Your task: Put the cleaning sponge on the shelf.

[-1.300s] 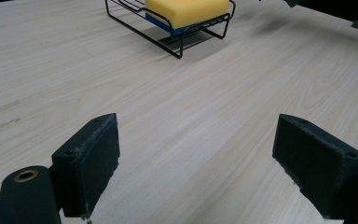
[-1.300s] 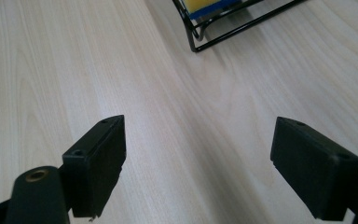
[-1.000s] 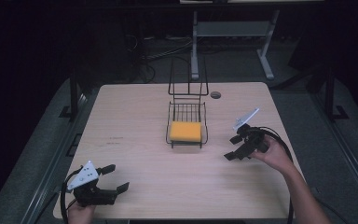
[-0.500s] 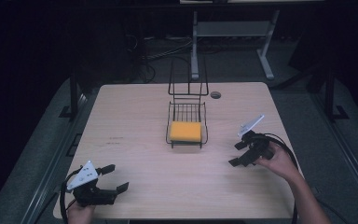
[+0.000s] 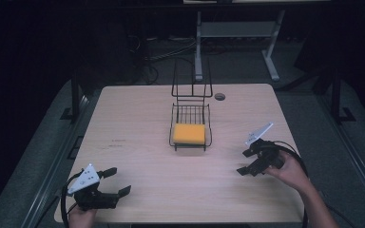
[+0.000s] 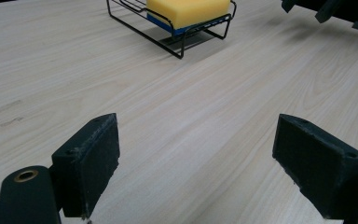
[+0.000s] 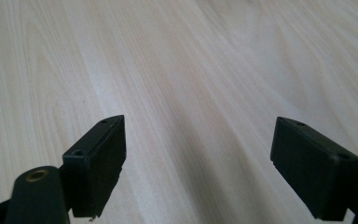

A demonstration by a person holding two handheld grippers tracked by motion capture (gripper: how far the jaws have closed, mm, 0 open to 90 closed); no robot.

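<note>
A yellow sponge (image 5: 189, 134) lies in a black wire rack (image 5: 173, 137) at the middle of the light wooden table (image 5: 138, 118). In the left gripper view the sponge (image 6: 189, 9) shows a blue underside and sits in the rack (image 6: 168, 39) far ahead. My left gripper (image 5: 115, 181) rests open at the table's near left corner, nothing between its jaws (image 6: 196, 168). My right gripper (image 5: 244, 161) stands open at the near right, a hand's width right of the rack, jaws wide over bare wood (image 7: 198, 163).
The rack has a tall wire back (image 5: 192, 80) facing the far edge. A small dark hole (image 5: 220, 96) marks the table near the far right. A metal stand (image 5: 237, 38) and cables lie on the dark floor beyond. A cable loops from each gripper.
My right gripper has drawn back from beside the rack toward the near right edge and lowered. The left gripper has stayed where it was.
</note>
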